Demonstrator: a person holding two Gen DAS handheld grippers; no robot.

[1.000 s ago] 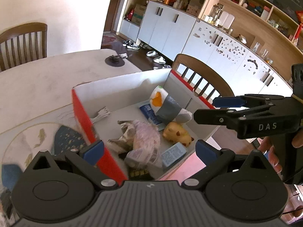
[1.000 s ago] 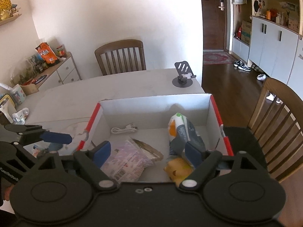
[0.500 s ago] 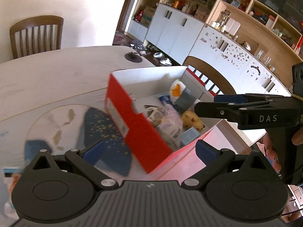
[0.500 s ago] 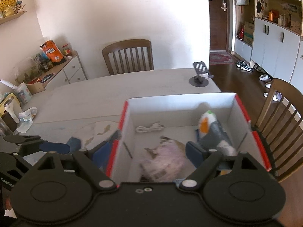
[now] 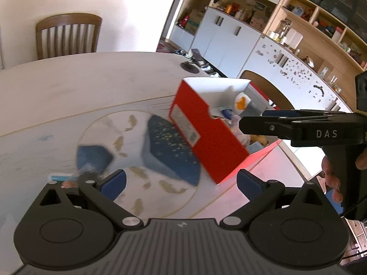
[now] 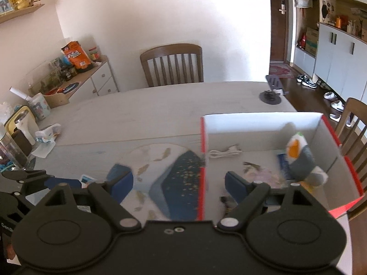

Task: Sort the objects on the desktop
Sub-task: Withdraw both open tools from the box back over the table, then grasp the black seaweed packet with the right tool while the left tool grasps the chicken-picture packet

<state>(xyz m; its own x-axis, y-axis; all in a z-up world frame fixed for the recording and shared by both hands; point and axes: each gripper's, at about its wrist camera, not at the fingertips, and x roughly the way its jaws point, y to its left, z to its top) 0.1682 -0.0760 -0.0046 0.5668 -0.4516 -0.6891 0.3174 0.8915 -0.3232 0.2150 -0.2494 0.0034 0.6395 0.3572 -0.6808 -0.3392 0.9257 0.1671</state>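
Observation:
A red box with a white inside (image 5: 206,135) (image 6: 263,123) stands on the table at the right. It holds a white cable (image 6: 226,153), a grey and orange pouch (image 6: 300,158), crumpled wrappers and a yellow toy. My left gripper (image 5: 181,181) is open and empty, left of the box over a blue-patterned mat (image 5: 169,151). A small blue-and-white packet (image 5: 58,177) lies blurred near its left fingertip. My right gripper (image 6: 179,183) is open and empty, straddling the box's left wall. It shows side-on in the left wrist view (image 5: 270,121).
A phone stand (image 6: 271,90) sits at the table's far right. Wooden chairs (image 6: 172,64) stand behind and right of the table. Cups, tissues and bottles (image 6: 34,123) crowd the table's left end. The table edge runs close on the right.
Both grippers have swung left. The box has slid from centre to the right of both views, and the mat and small packet have come into view. Both stay open.

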